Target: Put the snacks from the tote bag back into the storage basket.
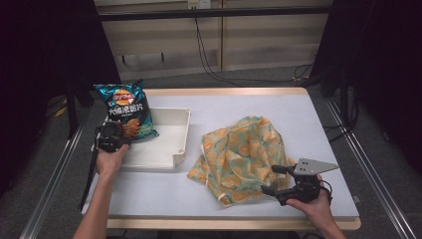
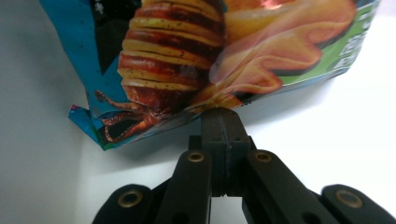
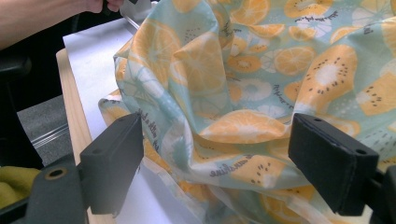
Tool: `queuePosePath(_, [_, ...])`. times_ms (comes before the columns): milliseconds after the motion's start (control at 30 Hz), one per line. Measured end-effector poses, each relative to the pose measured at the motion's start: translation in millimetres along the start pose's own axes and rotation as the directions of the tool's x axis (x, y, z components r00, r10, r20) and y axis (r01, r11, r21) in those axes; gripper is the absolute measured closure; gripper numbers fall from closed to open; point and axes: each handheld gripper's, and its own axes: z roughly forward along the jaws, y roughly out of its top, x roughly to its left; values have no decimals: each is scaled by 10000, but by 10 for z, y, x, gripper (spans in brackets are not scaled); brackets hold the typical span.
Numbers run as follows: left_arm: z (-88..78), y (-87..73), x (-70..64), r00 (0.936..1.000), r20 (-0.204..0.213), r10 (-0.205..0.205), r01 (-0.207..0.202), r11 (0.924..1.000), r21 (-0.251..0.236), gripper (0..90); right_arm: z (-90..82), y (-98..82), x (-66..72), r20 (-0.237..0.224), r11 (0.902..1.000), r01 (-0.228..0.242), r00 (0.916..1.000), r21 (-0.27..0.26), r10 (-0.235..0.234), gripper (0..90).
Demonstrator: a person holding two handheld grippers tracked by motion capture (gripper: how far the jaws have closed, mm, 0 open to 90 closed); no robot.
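**Q:** Black jaws up close: what has each gripper got?

**R:** Left gripper (image 2: 223, 122) is pinched tight on the bottom edge of the chip bag (image 2: 219, 60), its jaws meeting with only the foil between them. Right gripper (image 3: 217, 163) stands wide apart, with the cloth (image 3: 261, 84) bunched between its jaws but, as far as I can tell, not pressed by either pad.

**Q:** And where are those things?

**R:** From the high view, the bag (image 1: 124, 110) stands tilted over the left wall of the white tray (image 1: 180, 144), its lower end inside or just at the rim; I can't tell whether it rests on the tray floor. The cloth (image 1: 244, 154) lies crumpled on the tabletop (image 1: 298, 107), right of the tray and apart from it, with the right gripper (image 1: 278, 181) at its near edge.

**Q:** How far along is the work?

**R:** Early to midway, I'd judge. The bag is gripped and at the tray but not let go. The cloth is not yet grasped.

**Q:** The count?

**R:** One bag, one tray, one cloth, two grippers.
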Motion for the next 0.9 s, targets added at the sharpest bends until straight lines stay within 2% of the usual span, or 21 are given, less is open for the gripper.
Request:
queuePosePath(33, [15, 7, 2, 9999, 40, -118, 119, 9999, -77, 900, 0, 0, 2, 9, 10000, 10, 10000, -1, -10, 177])
queuePosePath(167, [37, 31, 9, 9999, -34, -162, 162, 9998, -70, 900, 2, 2, 12, -38, 10000, 6, 10000, 0, -6, 177])
queuePosePath(267, [42, 39, 15, 10000, -8, -76, 76, 10000, -21, 890, -2, 1, 7, -28, 10000, -4, 10000, 9, 4, 177])
queuePosePath(333, [44, 42, 11, 9999, 58, 140, -140, 9999, -65, 876, -4, 1, 6, -28, 10000, 2, 10000, 12, -2, 177])
queuePosePath(533, [-21, 29, -17, 9993, 254, 282, -277, 9994, -208, 900, -8, 2, 6, 17, 10000, -10, 10000, -28, 10, 177])
queuePosePath(567, [-40, 21, -31, 9990, 406, 210, -196, 9991, -367, 900, -10, 2, 7, 9, 10000, -19, 10000, -22, 19, 177])
queuePosePath(633, [-102, 4, -37, 9979, 464, 461, -441, 9981, -434, 900, -14, 2, 7, 12, 10000, -6, 10000, -36, 6, 177])
queuePosePath(700, [-151, -9, -29, 9966, 696, 434, -389, 9971, -648, 900, -15, 1, 7, 41, 10000, -12, 10000, -39, 12, 177])
queuePosePath(733, [-185, -19, -36, 9967, 685, 434, -381, 9963, -770, 900, -15, 2, 7, 45, 10000, -26, 10000, -42, 26, 178])
queuePosePath(767, [-232, -32, -28, 9943, 810, 690, -617, 9940, -899, 900, -15, 3, 8, 40, 10000, -9, 10000, -47, 10, 177])
queuePosePath(867, [-329, -89, -32, 9896, 1151, 857, -693, 9878, -1395, 900, -25, 4, 11, 29, 10000, -1, 10000, -87, 1, 178])
queuePosePath(900, [-382, -128, -26, 9853, 1316, 1092, -871, 9827, -1633, 900, -29, 3, 11, 66, 10000, -5, 10000, -90, 6, 178])
